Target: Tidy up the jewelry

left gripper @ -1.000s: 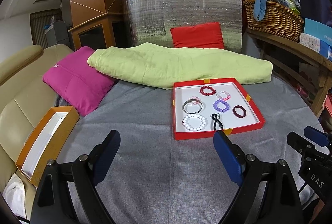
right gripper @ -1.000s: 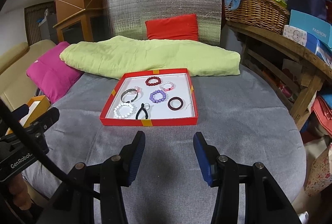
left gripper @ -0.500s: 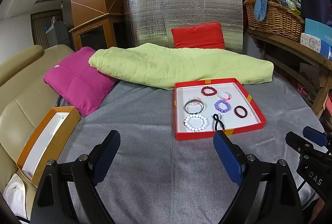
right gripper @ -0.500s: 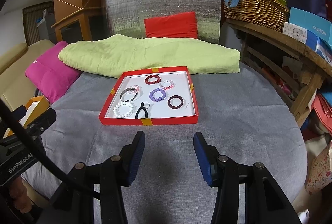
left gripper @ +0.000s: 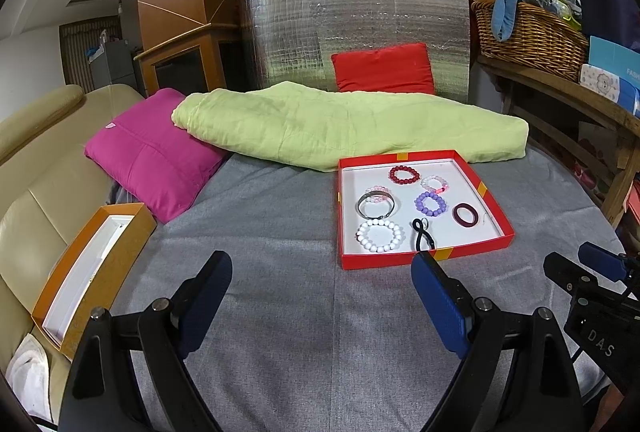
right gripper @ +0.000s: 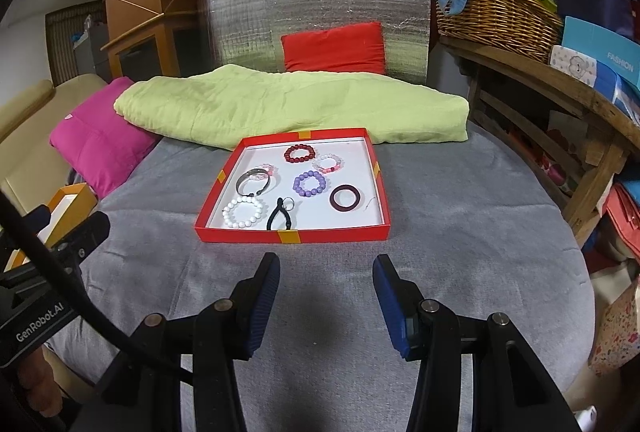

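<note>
Bracelets (right gripper: 306, 183) lie spread in the red tray (right gripper: 382, 192) on the grey cloth. My left gripper (left gripper: 320, 296) and right gripper (right gripper: 326, 292) hang wide and empty, short of it (sorted already, or waiting? I can't tell).

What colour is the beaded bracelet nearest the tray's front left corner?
White; the bracelet shows best in the right wrist view.

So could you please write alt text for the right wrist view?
A red tray holding six bracelets and small black pliers sits on a grey cloth-covered table, just ahead of the open, empty right hand-held gripper. A green blanket lies behind it.
</note>
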Demonstrator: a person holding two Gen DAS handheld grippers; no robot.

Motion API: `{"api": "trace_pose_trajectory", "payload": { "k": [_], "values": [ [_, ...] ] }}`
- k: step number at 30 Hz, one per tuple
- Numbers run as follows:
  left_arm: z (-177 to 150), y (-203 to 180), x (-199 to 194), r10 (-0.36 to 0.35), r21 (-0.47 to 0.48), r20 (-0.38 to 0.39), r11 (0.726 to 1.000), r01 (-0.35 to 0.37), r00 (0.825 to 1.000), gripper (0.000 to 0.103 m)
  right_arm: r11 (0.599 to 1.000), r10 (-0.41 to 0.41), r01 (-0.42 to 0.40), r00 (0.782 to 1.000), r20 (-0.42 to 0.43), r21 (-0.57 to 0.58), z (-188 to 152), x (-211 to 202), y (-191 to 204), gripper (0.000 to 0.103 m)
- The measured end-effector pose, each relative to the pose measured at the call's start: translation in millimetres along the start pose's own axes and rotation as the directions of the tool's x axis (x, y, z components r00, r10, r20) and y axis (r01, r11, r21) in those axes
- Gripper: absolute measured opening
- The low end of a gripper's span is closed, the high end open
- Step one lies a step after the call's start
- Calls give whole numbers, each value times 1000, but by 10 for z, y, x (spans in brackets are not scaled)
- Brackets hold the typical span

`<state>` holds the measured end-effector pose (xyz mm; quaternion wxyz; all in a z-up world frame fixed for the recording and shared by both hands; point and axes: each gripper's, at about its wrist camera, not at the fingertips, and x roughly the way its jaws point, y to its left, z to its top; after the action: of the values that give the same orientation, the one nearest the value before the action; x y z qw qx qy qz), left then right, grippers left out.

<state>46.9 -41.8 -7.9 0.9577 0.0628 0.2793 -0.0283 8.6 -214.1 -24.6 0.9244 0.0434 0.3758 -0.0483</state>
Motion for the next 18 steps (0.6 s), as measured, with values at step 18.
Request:
{"api": "trace_pose_trajectory", "payload": {
  "k": [18],
  "values": [
    [-6,6,29,-10,-2,-8,1000,10,1000,91,1000,1,-1,1000,-2,-5,-1,52,53,52]
  ]
}}
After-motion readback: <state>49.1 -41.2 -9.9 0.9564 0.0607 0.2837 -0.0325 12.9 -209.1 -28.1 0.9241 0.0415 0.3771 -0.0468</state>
